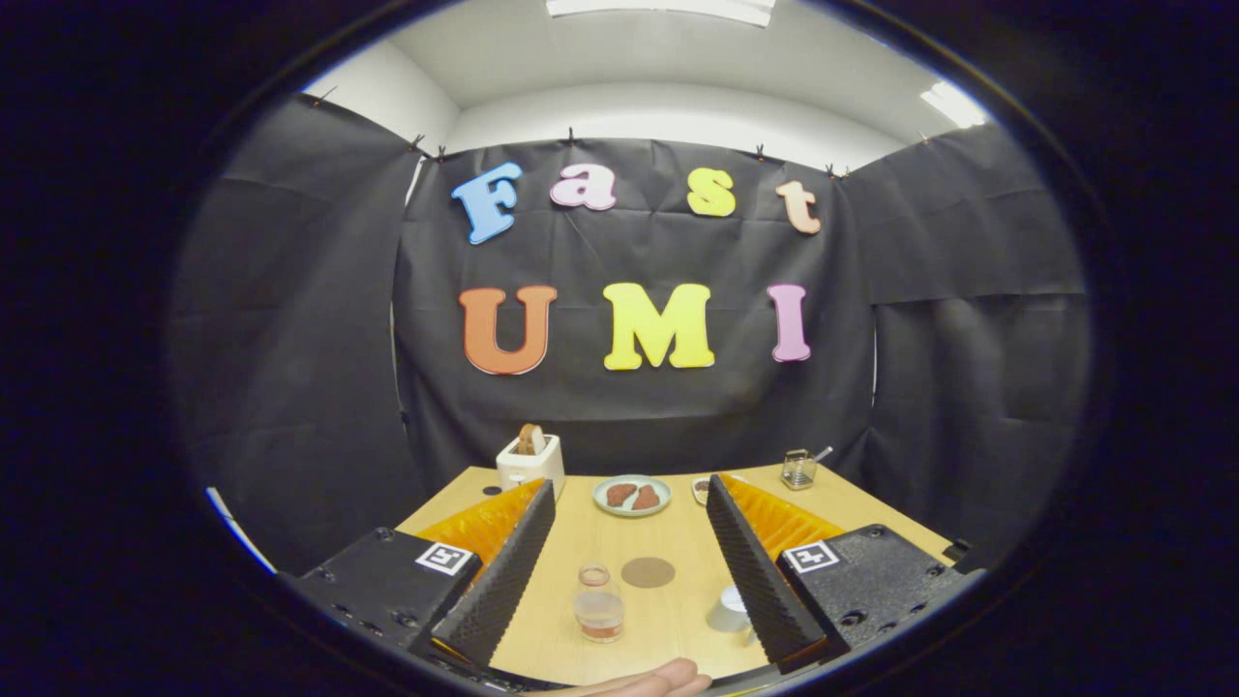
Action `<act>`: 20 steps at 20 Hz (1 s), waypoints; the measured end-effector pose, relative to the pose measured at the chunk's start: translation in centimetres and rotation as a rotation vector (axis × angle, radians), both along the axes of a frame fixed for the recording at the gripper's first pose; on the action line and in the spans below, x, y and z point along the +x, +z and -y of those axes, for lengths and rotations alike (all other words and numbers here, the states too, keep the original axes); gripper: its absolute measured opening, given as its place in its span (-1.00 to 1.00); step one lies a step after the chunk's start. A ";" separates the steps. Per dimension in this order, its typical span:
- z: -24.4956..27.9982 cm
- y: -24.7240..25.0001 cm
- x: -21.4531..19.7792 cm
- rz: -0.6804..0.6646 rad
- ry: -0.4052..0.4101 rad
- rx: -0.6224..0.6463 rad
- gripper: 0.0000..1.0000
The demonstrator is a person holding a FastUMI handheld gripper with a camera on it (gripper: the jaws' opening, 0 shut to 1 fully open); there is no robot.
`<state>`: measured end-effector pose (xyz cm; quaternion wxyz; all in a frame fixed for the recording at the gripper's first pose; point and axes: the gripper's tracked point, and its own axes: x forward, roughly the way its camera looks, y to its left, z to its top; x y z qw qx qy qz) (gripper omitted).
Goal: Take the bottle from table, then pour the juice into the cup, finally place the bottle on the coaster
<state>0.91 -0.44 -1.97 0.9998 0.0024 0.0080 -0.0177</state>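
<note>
A: Nearest the camera a person's hand [644,682] shows at the table's [668,624] front edge, and the gripper [629,566] stands with its fingers spread wide apart, holding nothing. Where is the bottle?

B: The bottle [599,605] stands upright on the table between the fingers, closer to the left one and touched by neither. It looks clear, small and rounded, with a reddish-brown liquid low in it. The cup [729,612] sits by the right finger's inner face, partly hidden behind it; it looks pale and smooth.

A: So what could go wrong?

B: The bottle is off-centre. If the fingers close as they stand, the left one would likely meet it first and push or tip it. The right finger could also knock the cup, being so near. Smooth walls may slip in the grip.

A: And beyond?

B: The coaster [648,572], a flat brown disc, lies just past the bottle. Farther off are a round plate [631,496] of brownish pieces, a boxy white toaster [530,463] with a slice in it, and a small wire basket [799,469].
</note>
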 end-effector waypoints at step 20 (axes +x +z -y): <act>-1.7 -10.7 4.5 -0.111 -0.018 -0.075 1.00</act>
